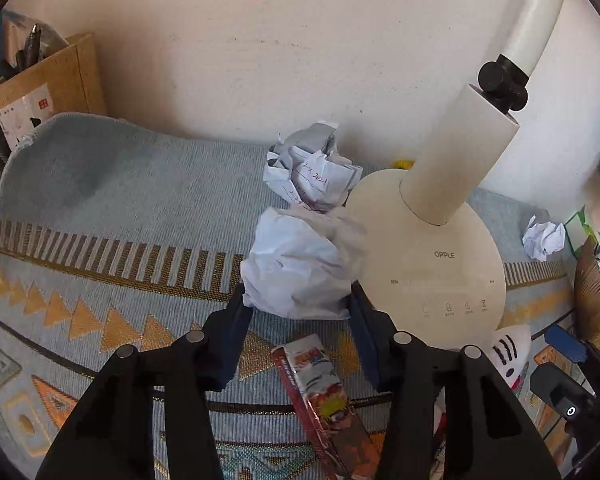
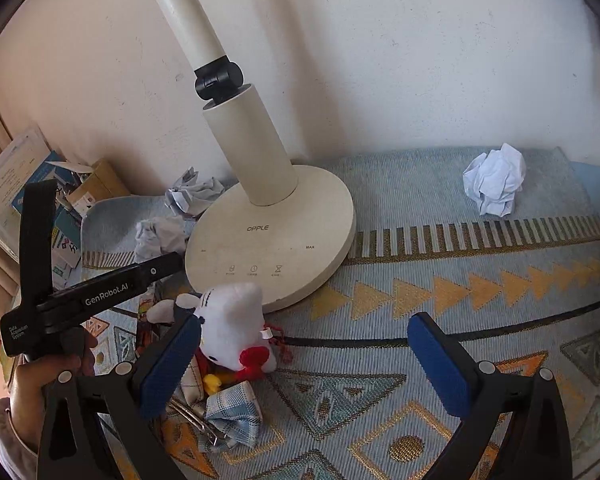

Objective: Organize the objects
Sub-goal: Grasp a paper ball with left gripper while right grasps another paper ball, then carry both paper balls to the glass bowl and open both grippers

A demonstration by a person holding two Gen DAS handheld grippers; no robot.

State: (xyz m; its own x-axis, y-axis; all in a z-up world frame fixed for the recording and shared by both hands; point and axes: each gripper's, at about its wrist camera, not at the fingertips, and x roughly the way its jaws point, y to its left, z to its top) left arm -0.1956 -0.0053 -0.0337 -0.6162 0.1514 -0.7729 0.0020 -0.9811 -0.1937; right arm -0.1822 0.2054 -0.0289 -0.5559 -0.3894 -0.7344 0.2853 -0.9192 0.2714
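Three crumpled paper balls are seen in the left wrist view. The nearest paper ball sits at the centre of the frame and is pinched between the two dark fingers of the left gripper, whose pads are pressed against its left and right sides. A second paper ball with handwriting lies just behind it, above centre, near the wall. A third paper ball is seen at the right edge, well apart from the others.

A cream lamp base marked OPPLE stands on the patterned blue cloth, right of centre, touching or just beside the held ball; which of the two cannot be told. A red printed packet lies on the cloth at the lower centre, under the gripper. A cardboard box holding pens is placed at the upper left.

In the right wrist view the right gripper is spread wide, with its blue pads well apart and nothing between them. A white plush toy with a red bow lies at the lower left of centre, just beside the left pad and close to the lamp base. A plaid fabric piece lies below the toy. A hand gripping the other tool is visible at the lower left.
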